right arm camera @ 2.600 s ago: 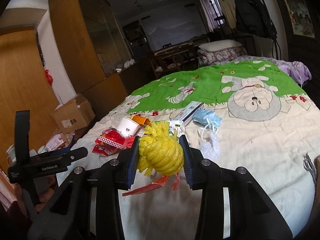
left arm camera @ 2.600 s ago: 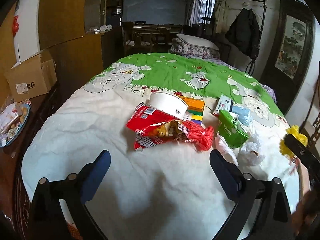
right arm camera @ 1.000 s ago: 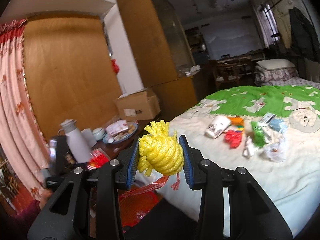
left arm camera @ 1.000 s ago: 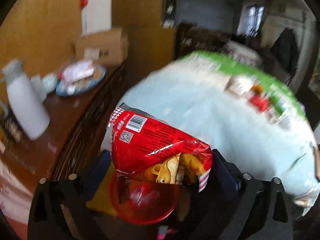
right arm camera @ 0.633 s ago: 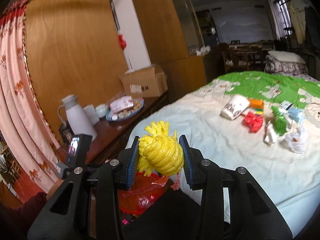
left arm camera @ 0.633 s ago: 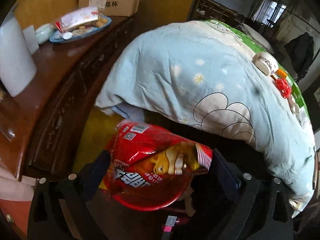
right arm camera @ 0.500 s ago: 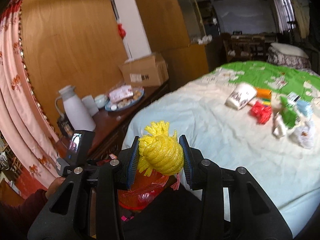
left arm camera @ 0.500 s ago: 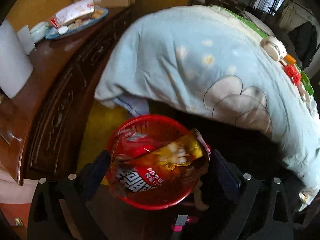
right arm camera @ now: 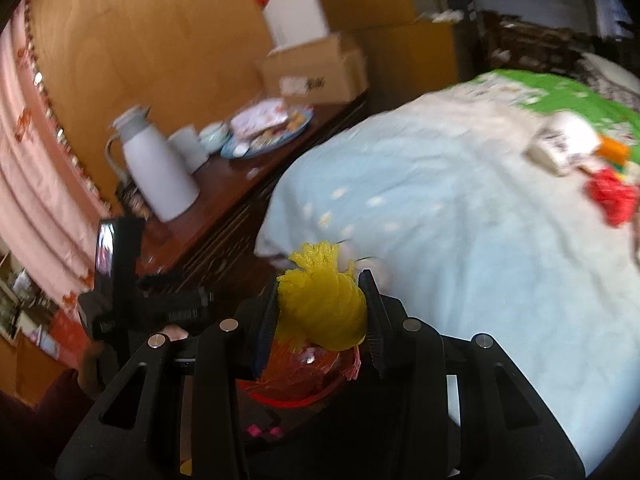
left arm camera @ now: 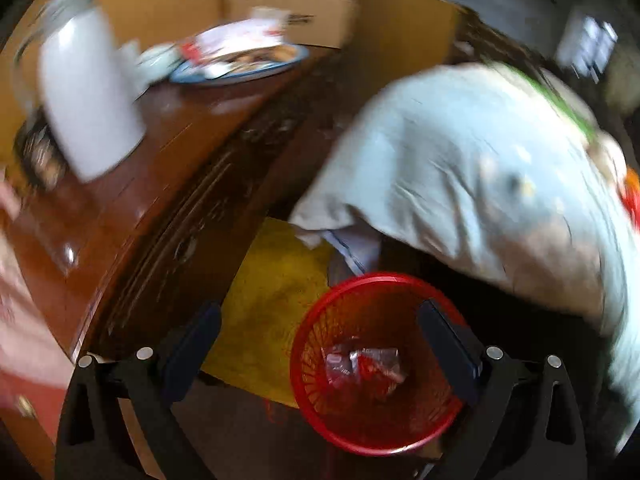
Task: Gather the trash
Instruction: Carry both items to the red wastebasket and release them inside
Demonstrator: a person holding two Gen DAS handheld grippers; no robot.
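A pale blue quilt point(right arm camera: 460, 216) covers the bed at frame right, scattered litter point(right arm camera: 576, 160) at its far edge. A red basket point(left arm camera: 376, 364) stands on the floor below.

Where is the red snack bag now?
In the left wrist view, the crinkly red plastic snack bag lies at the bottom of the round red mesh waste basket on the floor, beside the bed's hanging pale blue blanket.

Red basket point(right arm camera: 296, 394) mostly hidden behind yellow net bundle point(right arm camera: 322, 312), sideboard items motion-blurred
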